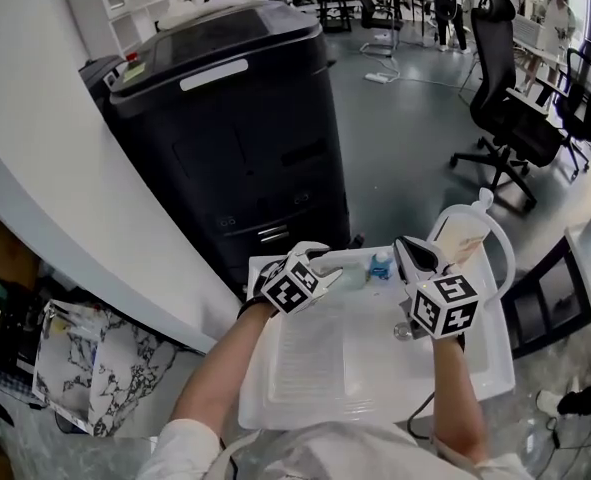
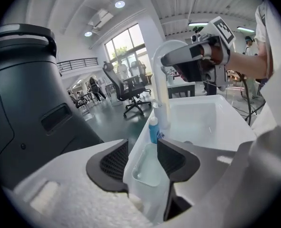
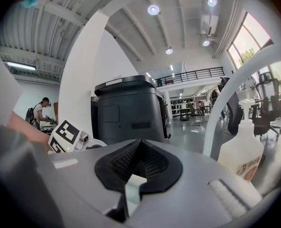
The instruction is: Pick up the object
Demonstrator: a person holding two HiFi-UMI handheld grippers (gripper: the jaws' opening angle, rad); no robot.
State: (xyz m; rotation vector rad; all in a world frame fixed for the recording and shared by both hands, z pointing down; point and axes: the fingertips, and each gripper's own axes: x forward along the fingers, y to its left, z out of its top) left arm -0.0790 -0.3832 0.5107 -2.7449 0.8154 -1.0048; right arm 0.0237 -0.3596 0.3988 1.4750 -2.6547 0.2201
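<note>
**Op:** where's the object, and how do my tongs stand?

**Eng:** the clear dish [image 2: 147, 170] is on the far left ledge of the sink [image 2: 197, 118], just on the near side of the blue bottle [image 2: 153, 129]. Your left gripper [image 2: 142, 142] is wide open with one pad on each side of the dish, and neither pad is pressing on it as far as I can see. Your right gripper [image 3: 140, 148] is closed on nothing, up near the faucet [image 2: 160, 80]

**Op:** how will it handle?

**Eng:** my read is light, thin-walled plastic, fairly stiff but slick, and possibly wet. Take it across the two long walls at mid-length and squeeze gently, because too much force will probably flex it and squirt it out. Your left pad seems to hang outside the sink wall, so check it catches the dish and not the rim, then lift level
</note>
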